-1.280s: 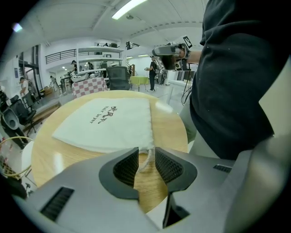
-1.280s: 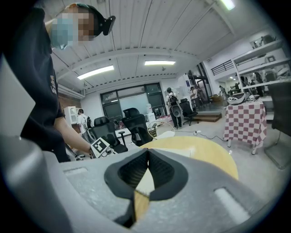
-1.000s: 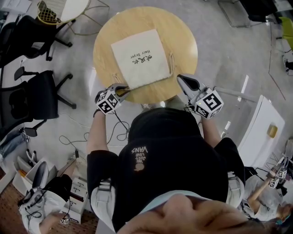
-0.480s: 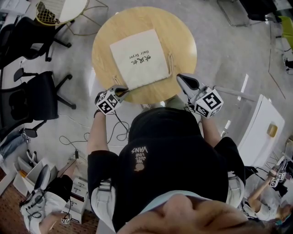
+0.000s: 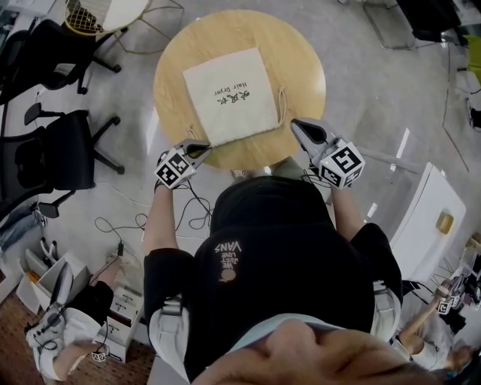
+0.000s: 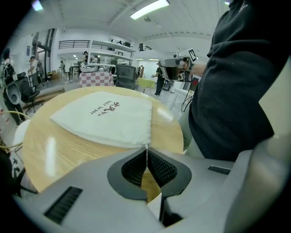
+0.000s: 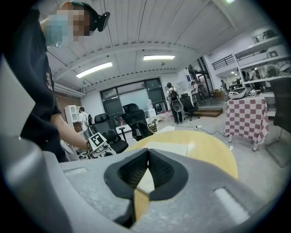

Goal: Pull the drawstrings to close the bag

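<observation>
A cream drawstring bag (image 5: pixel 229 94) with dark print lies flat on the round wooden table (image 5: pixel 301 68). My left gripper (image 5: pixel 204 148) is at the bag's near-left corner. In the left gripper view its jaws (image 6: pixel 146 152) are closing tight on a thin drawstring (image 6: pixel 146 157) that runs up to the bag (image 6: pixel 107 120). My right gripper (image 5: pixel 294 125) hovers at the table's near-right edge, just short of the looped right drawstring (image 5: pixel 282 101). Its jaws (image 7: pixel 148 154) are shut with nothing seen between them, and the bag (image 7: pixel 170 148) lies beyond.
Black office chairs (image 5: pixel 60 154) stand left of the table and a wire-frame seat (image 5: pixel 79 19) at the far left. Cables (image 5: pixel 188 214) trail on the floor. A white cabinet (image 5: pixel 428 218) stands to the right. The person's body fills the near side.
The left gripper's jaws have closed at the bag's near-left corner. The right gripper and the bag have stayed where they were.
</observation>
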